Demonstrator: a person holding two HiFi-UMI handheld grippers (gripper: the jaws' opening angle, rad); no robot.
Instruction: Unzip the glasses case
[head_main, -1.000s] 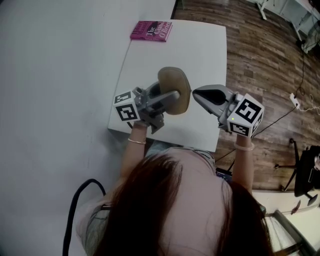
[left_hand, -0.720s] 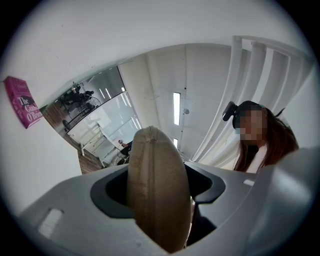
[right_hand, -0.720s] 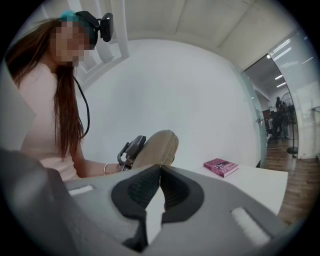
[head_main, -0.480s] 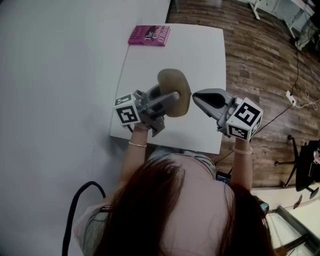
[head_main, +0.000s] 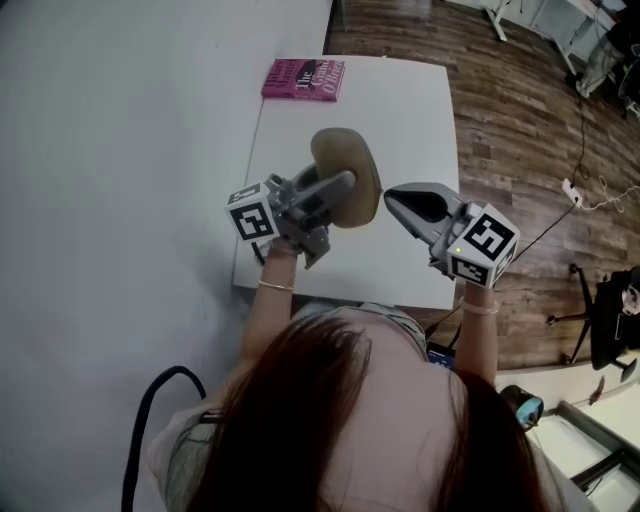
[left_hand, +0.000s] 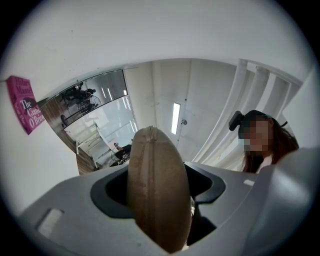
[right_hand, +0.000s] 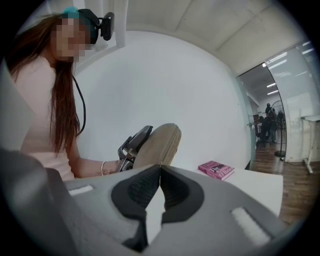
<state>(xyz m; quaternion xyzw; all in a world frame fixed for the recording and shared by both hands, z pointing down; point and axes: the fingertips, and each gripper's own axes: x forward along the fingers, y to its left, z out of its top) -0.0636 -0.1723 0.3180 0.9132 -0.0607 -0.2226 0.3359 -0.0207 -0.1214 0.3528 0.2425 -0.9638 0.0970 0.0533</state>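
A tan oval glasses case (head_main: 350, 168) is held up above the white table (head_main: 400, 110), with my left gripper (head_main: 343, 195) shut on its near half. In the left gripper view the case (left_hand: 155, 185) stands edge-on between the jaws, seam towards the camera. My right gripper (head_main: 390, 195) is shut, and its tips sit right at the case's right edge. In the right gripper view the jaws (right_hand: 160, 167) meet just in front of the case (right_hand: 161, 142). Whether a zip pull lies between them does not show.
A pink book (head_main: 303, 78) lies at the table's far left corner, also in the right gripper view (right_hand: 216, 170). A white wall runs along the left. Wooden floor with cables lies to the right, and a black chair base (head_main: 610, 340) stands there.
The head view has shifted a little. Both grippers and the case keep nearly the same places relative to each other.
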